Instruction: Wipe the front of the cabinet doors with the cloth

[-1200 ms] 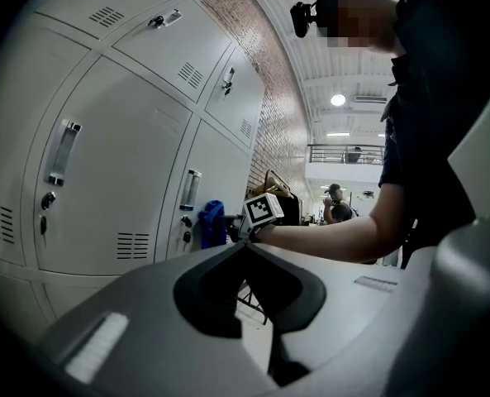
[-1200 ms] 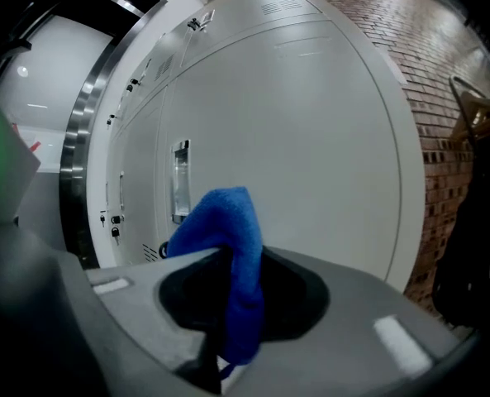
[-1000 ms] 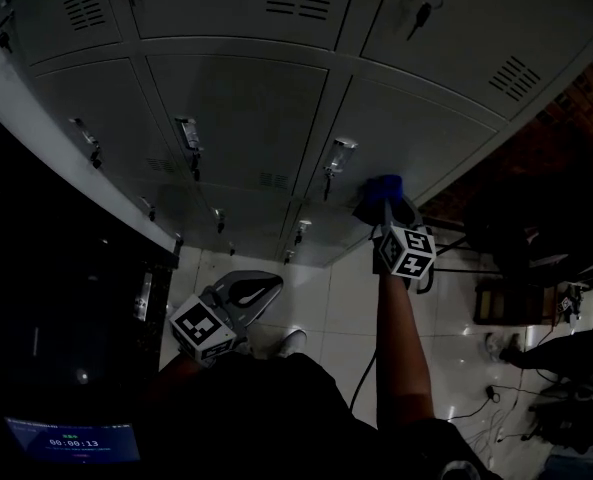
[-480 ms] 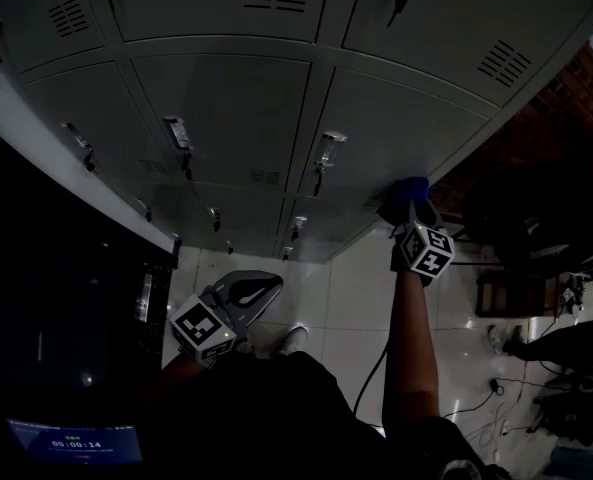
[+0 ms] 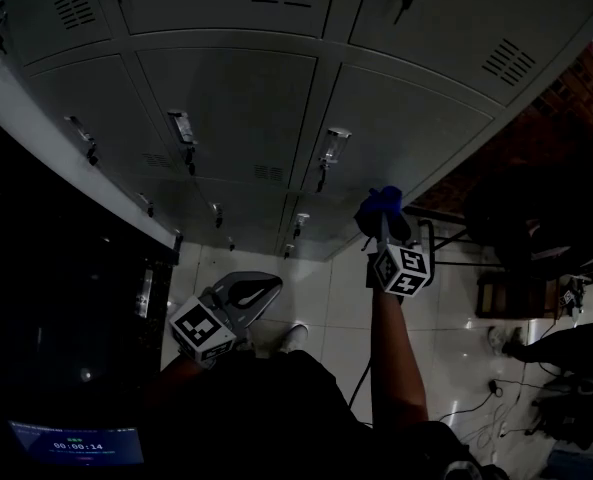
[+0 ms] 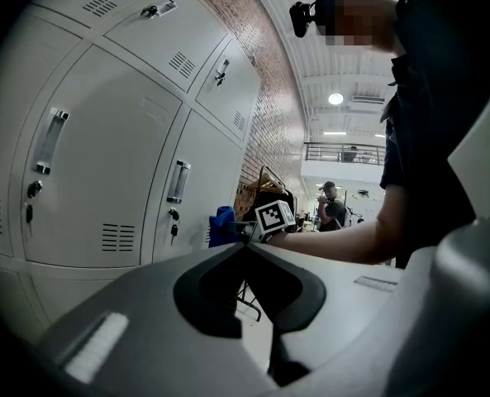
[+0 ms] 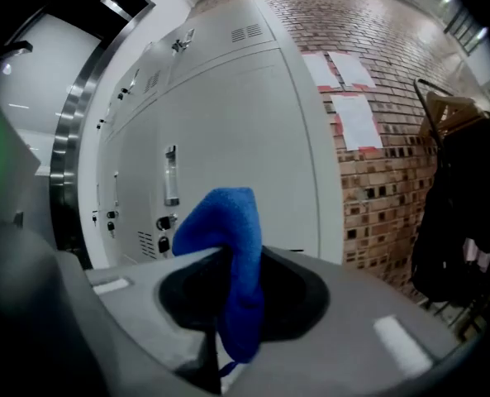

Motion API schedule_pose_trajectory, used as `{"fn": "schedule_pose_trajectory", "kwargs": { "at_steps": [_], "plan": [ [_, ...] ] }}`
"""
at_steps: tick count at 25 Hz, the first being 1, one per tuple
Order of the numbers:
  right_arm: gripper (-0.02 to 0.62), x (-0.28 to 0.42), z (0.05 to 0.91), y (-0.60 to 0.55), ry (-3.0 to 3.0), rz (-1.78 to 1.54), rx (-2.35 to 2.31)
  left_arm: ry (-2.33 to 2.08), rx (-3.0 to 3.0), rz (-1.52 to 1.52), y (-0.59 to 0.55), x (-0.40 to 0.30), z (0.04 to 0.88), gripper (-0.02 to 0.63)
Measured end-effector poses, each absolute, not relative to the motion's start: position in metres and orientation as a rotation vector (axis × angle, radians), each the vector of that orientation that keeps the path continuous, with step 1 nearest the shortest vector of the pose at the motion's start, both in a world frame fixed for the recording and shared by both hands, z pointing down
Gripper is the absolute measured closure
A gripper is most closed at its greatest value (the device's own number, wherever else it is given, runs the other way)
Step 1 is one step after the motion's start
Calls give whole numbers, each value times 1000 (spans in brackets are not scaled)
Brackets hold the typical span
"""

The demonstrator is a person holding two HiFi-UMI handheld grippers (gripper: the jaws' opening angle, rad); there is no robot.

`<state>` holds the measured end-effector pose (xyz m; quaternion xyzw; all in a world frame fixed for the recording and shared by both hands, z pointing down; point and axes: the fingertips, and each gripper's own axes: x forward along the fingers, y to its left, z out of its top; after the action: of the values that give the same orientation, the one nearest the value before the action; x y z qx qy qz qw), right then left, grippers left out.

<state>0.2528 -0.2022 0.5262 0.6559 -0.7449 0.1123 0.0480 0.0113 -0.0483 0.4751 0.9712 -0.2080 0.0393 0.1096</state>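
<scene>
Right gripper [image 5: 383,220] w/ the blue cloth [image 5: 381,200] is back toward the left vs. half a sec ago, when it was further right along the same door. Left gripper [image 5: 244,293] hasn't budged.

Step in hand, by my read: side-to-side wiping on the lower-right cabinet door [image 5: 406,128]. Right jaws pinch the cloth, and a folded wad sticks out past the tips toward the door face. Can't confirm actual contact w/ the metal from these views. Left jaws are pressed together w/ nothing in them, held low near the body and well apart from the lockers.

Next move prob. calls for keeping the wad flat on the panel and carrying the stroke on toward the handle [image 5: 334,146], then working round it. The key [image 5: 321,180] hanging below the handle could snag the fabric. Doors to the left have their own handles and keys too.

Around: brick wall [image 7: 393,81] w/ paper sheets [image 7: 356,118] just beside the end door, a dark coat [image 7: 459,205] on a rack nearby, and glossy tile floor [image 5: 321,303] below. Another person [image 6: 333,209] stands far back, not in the way.
</scene>
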Motion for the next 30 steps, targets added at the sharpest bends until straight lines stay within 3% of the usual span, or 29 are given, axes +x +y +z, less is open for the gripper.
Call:
{"fn": "schedule_pose_trajectory", "kwargs": {
  "at_steps": [8,14,30],
  "plan": [
    [528,132,545,-209,-2462,375,1721,-642,2839,117,-42,-2,482,606],
    [528,88,558,-240,-2494,399,1619,-724,2807,139,-42,-24,488,606],
    [528,161,580,-263,-2353,488,1779,-753,2775,149,-45,-36,485,606]
  ]
}}
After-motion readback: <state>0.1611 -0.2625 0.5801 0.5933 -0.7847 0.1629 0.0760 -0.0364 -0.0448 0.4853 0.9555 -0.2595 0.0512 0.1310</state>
